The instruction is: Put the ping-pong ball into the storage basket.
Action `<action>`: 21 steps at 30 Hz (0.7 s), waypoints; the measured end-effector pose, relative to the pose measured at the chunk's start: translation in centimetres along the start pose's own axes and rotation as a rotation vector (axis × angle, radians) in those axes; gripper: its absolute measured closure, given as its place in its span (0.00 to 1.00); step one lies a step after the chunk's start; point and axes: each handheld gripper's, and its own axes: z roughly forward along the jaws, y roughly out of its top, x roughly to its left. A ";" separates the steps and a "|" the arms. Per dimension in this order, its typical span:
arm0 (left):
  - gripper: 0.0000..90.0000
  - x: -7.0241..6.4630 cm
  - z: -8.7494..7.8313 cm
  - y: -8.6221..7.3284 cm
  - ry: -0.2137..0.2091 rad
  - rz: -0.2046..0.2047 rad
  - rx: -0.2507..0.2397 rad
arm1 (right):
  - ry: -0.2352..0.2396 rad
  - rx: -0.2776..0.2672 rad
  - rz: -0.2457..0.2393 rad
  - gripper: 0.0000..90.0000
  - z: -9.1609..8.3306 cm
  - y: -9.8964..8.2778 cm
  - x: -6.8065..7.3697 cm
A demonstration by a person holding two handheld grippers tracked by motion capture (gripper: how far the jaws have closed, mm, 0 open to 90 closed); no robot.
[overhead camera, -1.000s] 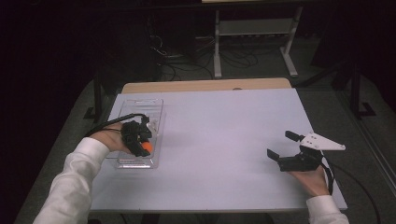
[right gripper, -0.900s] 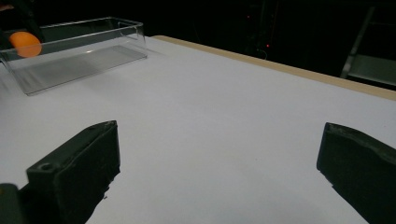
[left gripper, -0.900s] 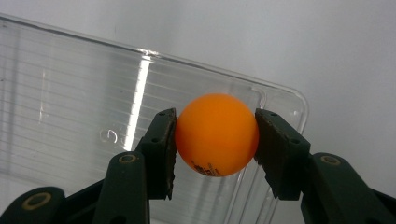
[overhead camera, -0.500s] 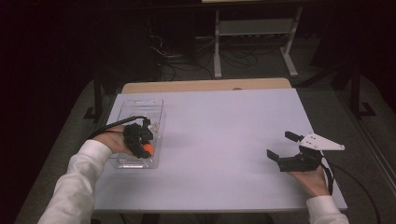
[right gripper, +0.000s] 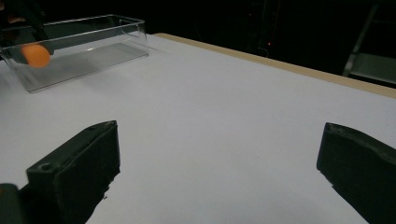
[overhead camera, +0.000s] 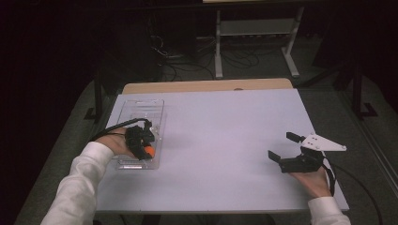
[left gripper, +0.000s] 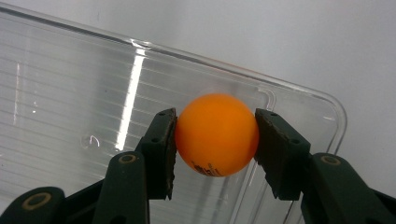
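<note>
The place looks like a laboratory or a test room. A plain white rectangular table (overhead camera: 225, 140) stands on grey carpet floor (overhead camera: 70, 154), loose black cables (overhead camera: 183, 65) lie behind its far edge, and a white metal frame stand (overhead camera: 256, 33) waits in darkness.

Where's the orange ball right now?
High view, table's left side: the orange ball sits clamped in the left claw, over the clear plastic tray.

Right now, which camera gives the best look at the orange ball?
The left gripper view: the ball is close up, clamped between the left gripper's jaws above the clear tray, even its small print visible. The high view shows it as an orange speck under the hand. The right gripper view shows it far off, seen through the tray wall.
</note>
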 end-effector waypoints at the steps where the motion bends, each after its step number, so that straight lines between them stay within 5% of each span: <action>1: 0.57 0.0 0.0 0.0 0.001 0.000 0.001 | -0.001 0.000 0.000 0.00 0.0 0.0 0.0; 21: 0.49 0.3 -0.4 -0.1 0.020 -0.034 -0.018 | 0.002 0.004 -0.002 0.00 0.1 0.0 0.0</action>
